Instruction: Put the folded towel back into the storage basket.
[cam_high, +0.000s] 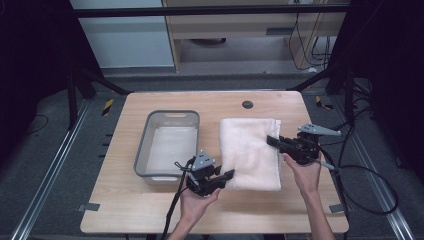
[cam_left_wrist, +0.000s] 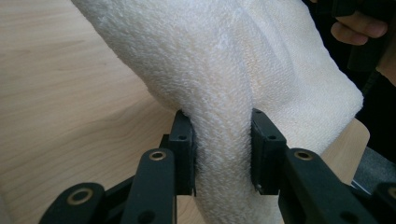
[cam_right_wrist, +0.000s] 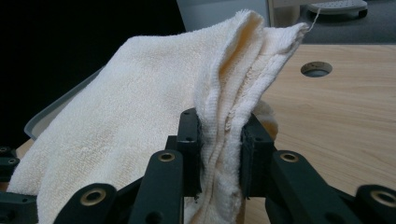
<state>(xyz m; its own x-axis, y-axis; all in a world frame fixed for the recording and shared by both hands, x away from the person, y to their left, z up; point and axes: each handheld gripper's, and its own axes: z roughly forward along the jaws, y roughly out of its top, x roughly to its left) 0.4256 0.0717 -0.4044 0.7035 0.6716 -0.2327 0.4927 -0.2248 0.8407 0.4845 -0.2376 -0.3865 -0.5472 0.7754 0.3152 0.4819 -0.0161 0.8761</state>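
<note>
Towel (cam_high: 251, 152), cream terry, folded, lying flat on right half of wooden counter (cam_high: 125, 210), just beside grey plastic bin (cam_high: 167, 144) to its left. Left hand-held gripper (cam_high: 226, 175) at towel's near left corner, jaws closed on a thick roll of cloth, seen pinched between both black pads in left gripper view (cam_left_wrist: 224, 154). Right hand-held gripper (cam_high: 273, 140) at towel's right edge, toward far corner, jaws clamped on stacked layered hems, edge raised between pads in right gripper view (cam_right_wrist: 222, 154). Round cable hole (cam_high: 247, 104) in counter beyond towel, well apart from both grippers.
</note>
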